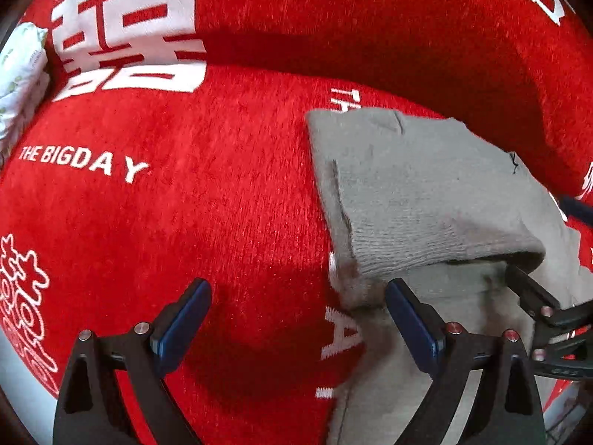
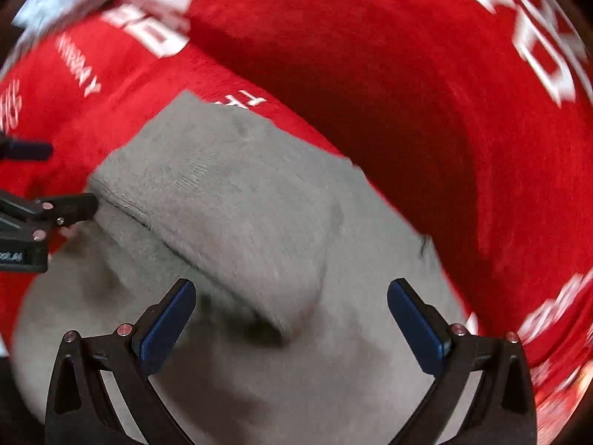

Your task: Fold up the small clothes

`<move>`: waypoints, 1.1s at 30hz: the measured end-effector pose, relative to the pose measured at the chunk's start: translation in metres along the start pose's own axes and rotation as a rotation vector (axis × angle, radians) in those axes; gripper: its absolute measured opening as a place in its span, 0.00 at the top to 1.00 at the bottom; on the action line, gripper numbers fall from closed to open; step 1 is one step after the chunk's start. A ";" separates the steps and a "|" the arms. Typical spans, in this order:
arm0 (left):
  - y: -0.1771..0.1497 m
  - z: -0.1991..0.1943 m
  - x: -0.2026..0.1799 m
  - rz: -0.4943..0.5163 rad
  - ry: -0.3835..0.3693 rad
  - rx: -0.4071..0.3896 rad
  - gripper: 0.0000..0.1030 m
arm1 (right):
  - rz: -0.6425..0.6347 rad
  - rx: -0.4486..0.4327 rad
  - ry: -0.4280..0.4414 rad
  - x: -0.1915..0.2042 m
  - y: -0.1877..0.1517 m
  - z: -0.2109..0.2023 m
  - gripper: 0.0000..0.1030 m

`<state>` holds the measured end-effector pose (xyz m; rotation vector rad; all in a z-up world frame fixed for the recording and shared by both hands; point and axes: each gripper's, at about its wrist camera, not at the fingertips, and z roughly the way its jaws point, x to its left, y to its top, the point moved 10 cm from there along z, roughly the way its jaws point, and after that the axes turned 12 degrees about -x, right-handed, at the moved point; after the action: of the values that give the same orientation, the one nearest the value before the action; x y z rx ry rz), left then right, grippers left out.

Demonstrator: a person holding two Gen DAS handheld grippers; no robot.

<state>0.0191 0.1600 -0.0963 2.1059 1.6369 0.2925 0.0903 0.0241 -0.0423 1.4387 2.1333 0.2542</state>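
A grey knitted garment (image 1: 426, 193) lies on a red plush cover (image 1: 185, 222) with white lettering, its upper part folded down over the lower part. My left gripper (image 1: 300, 307) is open at the garment's left edge, with mostly red cover between its blue pads; its right pad is over the grey cloth. In the right wrist view the garment (image 2: 241, 204) fills the middle. My right gripper (image 2: 292, 307) is open above it, the corner of the folded flap lying between the pads without being pinched. The left gripper's fingers (image 2: 81, 202) show at the flap's left end.
The red cover (image 2: 444, 111) rises into a backrest behind a dark crease. A white leaf-patterned pack (image 1: 22, 66) lies at the far left edge. One of the right gripper's fingers (image 1: 530, 293) reaches in at the garment's right side.
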 end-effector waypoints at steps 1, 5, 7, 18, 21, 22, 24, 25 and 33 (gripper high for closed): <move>0.001 0.006 -0.004 -0.003 -0.003 0.000 0.08 | -0.027 -0.007 -0.016 0.001 0.002 0.002 0.01; 0.000 0.021 -0.007 -0.049 0.003 0.024 0.08 | -0.009 -0.016 -0.032 0.002 0.017 0.015 0.95; -0.001 0.022 -0.007 -0.065 0.001 0.025 0.08 | 0.215 -0.023 0.021 -0.017 0.018 0.013 0.93; -0.004 0.024 -0.009 0.013 0.018 0.013 0.06 | 1.749 -0.044 0.250 -0.128 -0.160 0.011 0.88; -0.002 0.024 -0.009 0.027 0.017 0.036 0.06 | 1.809 -0.065 0.277 -0.131 -0.174 0.004 0.77; 0.000 0.024 -0.007 0.025 0.013 0.043 0.07 | 1.814 -0.067 0.280 -0.134 -0.174 0.005 0.58; 0.010 0.023 -0.003 0.014 0.004 0.042 0.07 | 1.794 -0.068 0.272 -0.139 -0.171 0.005 0.44; 0.019 0.024 -0.001 0.005 0.002 0.036 0.07 | 1.771 -0.071 0.264 -0.144 -0.168 0.005 0.44; 0.061 0.061 -0.012 -0.025 -0.058 0.098 0.07 | 1.788 -0.004 0.233 -0.167 -0.171 0.020 0.94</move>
<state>0.0943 0.1234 -0.1193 2.1428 1.6727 0.1445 0.0114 -0.1990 -0.0792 2.9176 0.3224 1.0188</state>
